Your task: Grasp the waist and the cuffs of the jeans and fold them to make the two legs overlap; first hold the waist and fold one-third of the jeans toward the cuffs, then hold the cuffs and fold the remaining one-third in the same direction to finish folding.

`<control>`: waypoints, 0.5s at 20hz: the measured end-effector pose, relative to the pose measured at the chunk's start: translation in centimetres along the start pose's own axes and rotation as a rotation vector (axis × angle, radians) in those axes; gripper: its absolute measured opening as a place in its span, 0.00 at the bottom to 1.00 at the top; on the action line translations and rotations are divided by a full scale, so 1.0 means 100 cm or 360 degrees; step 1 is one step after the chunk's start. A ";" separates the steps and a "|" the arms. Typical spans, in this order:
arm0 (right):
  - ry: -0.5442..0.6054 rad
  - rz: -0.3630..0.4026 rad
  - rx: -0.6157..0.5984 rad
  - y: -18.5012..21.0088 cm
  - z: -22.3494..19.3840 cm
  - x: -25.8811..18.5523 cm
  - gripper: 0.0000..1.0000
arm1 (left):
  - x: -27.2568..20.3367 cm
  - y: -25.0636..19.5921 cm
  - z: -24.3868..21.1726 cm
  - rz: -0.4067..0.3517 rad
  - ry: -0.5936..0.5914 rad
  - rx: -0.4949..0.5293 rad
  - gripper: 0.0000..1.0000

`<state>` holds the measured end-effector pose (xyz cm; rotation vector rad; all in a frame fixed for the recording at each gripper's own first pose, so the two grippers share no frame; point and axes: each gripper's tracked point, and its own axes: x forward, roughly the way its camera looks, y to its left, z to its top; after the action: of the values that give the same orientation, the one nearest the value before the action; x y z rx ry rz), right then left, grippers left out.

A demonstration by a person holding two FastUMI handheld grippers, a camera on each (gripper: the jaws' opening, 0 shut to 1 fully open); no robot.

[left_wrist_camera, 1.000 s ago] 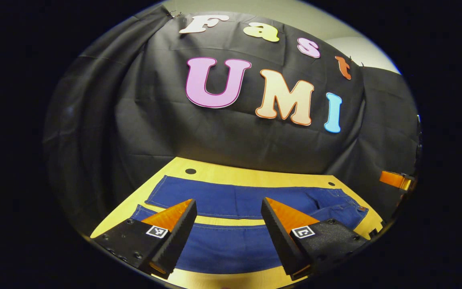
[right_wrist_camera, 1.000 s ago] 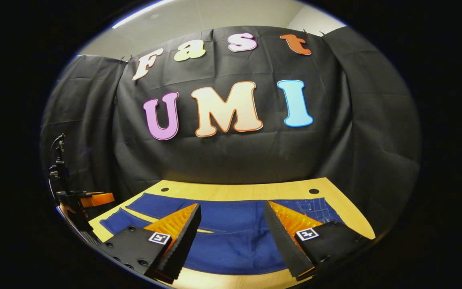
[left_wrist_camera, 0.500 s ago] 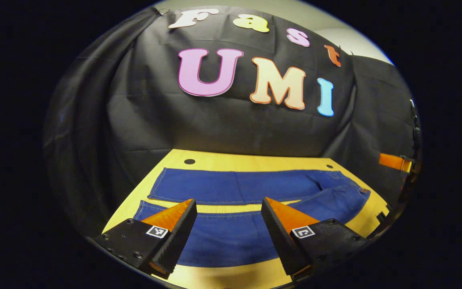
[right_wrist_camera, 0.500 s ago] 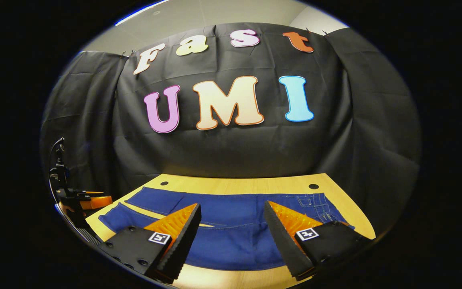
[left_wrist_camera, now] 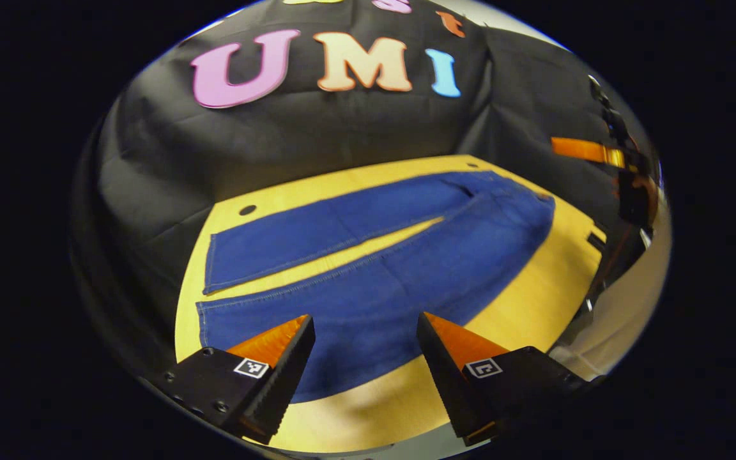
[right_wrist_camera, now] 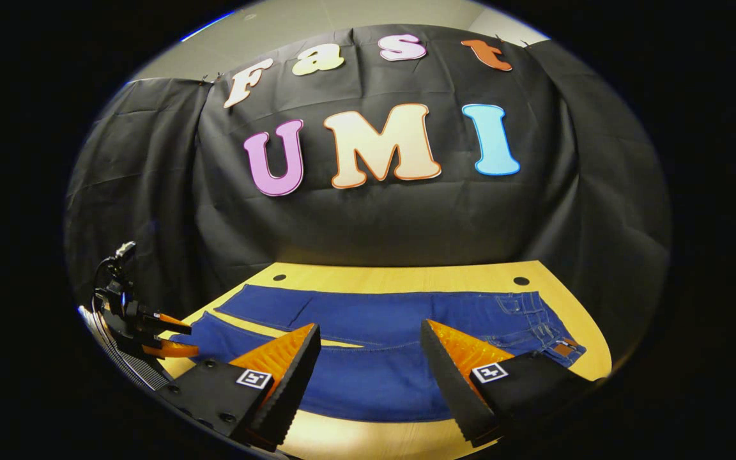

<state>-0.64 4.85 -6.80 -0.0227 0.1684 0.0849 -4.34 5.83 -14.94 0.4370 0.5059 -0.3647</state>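
Observation:
Blue jeans (left_wrist_camera: 406, 262) lie flat on the yellow table (left_wrist_camera: 534, 306), legs spread in a narrow V. In the left gripper view the cuffs (left_wrist_camera: 205, 300) are at the left and the waist (left_wrist_camera: 534, 204) at the far right. My left gripper (left_wrist_camera: 365, 319) hovers open above the near leg, close to its cuff end. In the right gripper view the jeans (right_wrist_camera: 374, 364) run across the table with the waist (right_wrist_camera: 553, 332) at the right. My right gripper (right_wrist_camera: 371, 329) hangs open above the near leg, holding nothing. The left gripper (right_wrist_camera: 163, 332) also shows at the far left of that view.
Black cloth (right_wrist_camera: 374, 230) closes the booth behind and beside the table. Two round holes (right_wrist_camera: 521, 280) sit near the table's back edge (right_wrist_camera: 400, 275). The right gripper (left_wrist_camera: 598, 153) and the hand holding it show at the far right of the left gripper view.
The left gripper has risen, swung left and tilted down, so the whole pair of jeans now shows below it. The right gripper has shifted slightly, bringing more of the waist into view.

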 end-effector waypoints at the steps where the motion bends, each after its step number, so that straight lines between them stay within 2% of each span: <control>1: 0.0016 0.0002 -0.0002 0.002 -0.004 -0.001 0.98 | 0.002 0.002 -0.012 -0.0027 0.0068 0.0058 0.94; 5: 0.0035 0.0013 0.0061 0.007 -0.011 -0.006 0.98 | 0.005 0.006 -0.045 -0.0143 0.0266 0.0231 0.92; 8: 0.0050 -0.0020 0.0076 0.002 -0.016 -0.011 0.98 | 0.007 0.021 -0.067 -0.0164 0.0404 0.0398 0.92; 10: 0.0062 -0.0057 0.0049 -0.004 -0.018 -0.014 0.98 | 0.008 0.024 -0.070 -0.0197 0.0444 0.0454 0.92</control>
<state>-2.33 4.32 -8.37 0.0032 0.2081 0.0461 -5.31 11.05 -20.19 0.7406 0.7588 -0.5016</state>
